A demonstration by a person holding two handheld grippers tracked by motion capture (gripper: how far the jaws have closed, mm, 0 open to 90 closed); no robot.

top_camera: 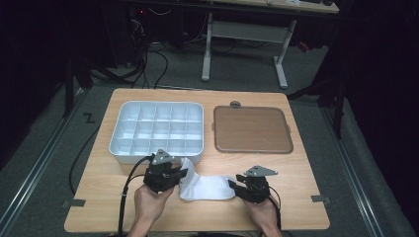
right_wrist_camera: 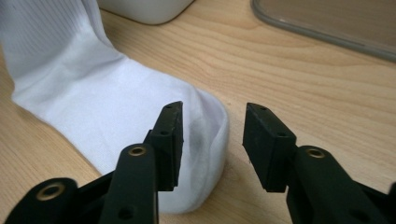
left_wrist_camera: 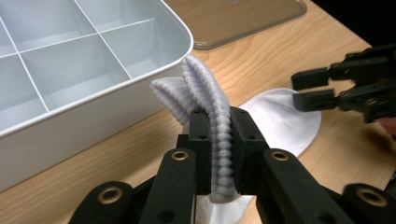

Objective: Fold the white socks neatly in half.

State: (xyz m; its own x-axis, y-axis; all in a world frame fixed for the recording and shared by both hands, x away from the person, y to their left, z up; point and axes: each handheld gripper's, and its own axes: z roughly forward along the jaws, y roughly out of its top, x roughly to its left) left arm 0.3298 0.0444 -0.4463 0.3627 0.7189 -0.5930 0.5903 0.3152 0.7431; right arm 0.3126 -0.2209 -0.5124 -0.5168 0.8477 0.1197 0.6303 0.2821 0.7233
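Observation:
A white sock [top_camera: 205, 187] lies on the wooden table near its front edge. My left gripper [top_camera: 183, 174] is shut on the sock's ribbed cuff [left_wrist_camera: 205, 93], which stands up between the jaws beside the white tray. The sock's toe end [right_wrist_camera: 205, 126] lies flat under my right gripper [right_wrist_camera: 212, 140], whose jaws stand open just above it, one jaw over the fabric and the other over bare wood. In the left gripper view my right gripper [left_wrist_camera: 306, 91] hovers at the toe of the sock [left_wrist_camera: 280, 121].
A white divided tray [top_camera: 126, 145] with several empty compartments sits at the back left, close behind the left gripper. A brown clear-rimmed lid [top_camera: 252, 129] lies to its right. Bare wood surrounds the right hand.

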